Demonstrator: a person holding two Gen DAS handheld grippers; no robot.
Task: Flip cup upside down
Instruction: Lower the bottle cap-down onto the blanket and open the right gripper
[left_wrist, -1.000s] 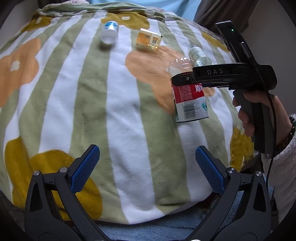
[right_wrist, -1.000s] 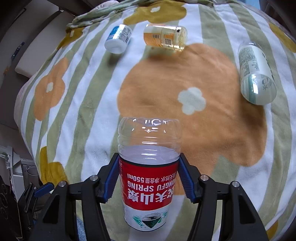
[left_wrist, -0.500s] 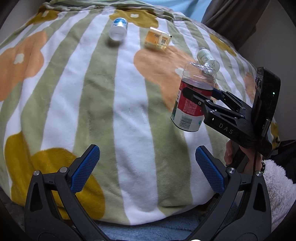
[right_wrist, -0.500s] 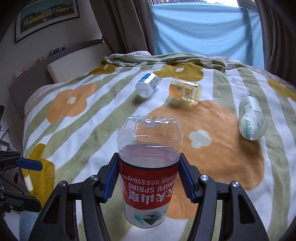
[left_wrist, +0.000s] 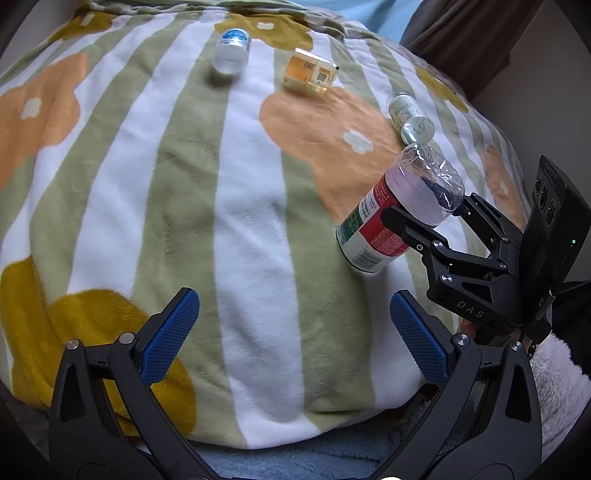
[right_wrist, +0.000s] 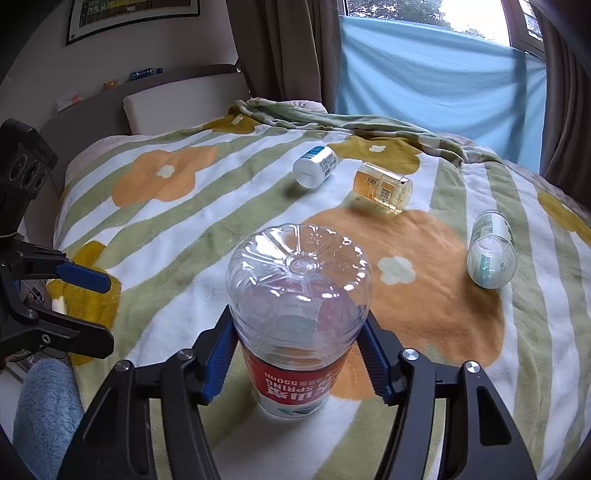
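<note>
The cup (right_wrist: 299, 317) is a cut clear plastic bottle with a red and white label. My right gripper (right_wrist: 297, 358) is shut on it around its middle. The cup's closed ribbed base points up and its open end points down toward the striped flowered blanket (right_wrist: 184, 236). In the left wrist view the cup (left_wrist: 399, 214) hangs tilted just above the blanket at the right, held by the right gripper (left_wrist: 424, 221). My left gripper (left_wrist: 291, 328) is open and empty, low at the blanket's near edge, left of the cup.
Three other cut-bottle cups lie on their sides on the blanket: a blue-labelled one (right_wrist: 316, 166), an amber one (right_wrist: 384, 182) and a green-labelled one (right_wrist: 491, 249). A headboard (right_wrist: 177, 99) and curtains stand behind. A blue fleece (left_wrist: 295, 461) lies under the left gripper.
My right gripper has rotated and lowered with the cup, so the cup's base now faces up and toward the right wrist camera. The left gripper stayed open and shifted slightly.
</note>
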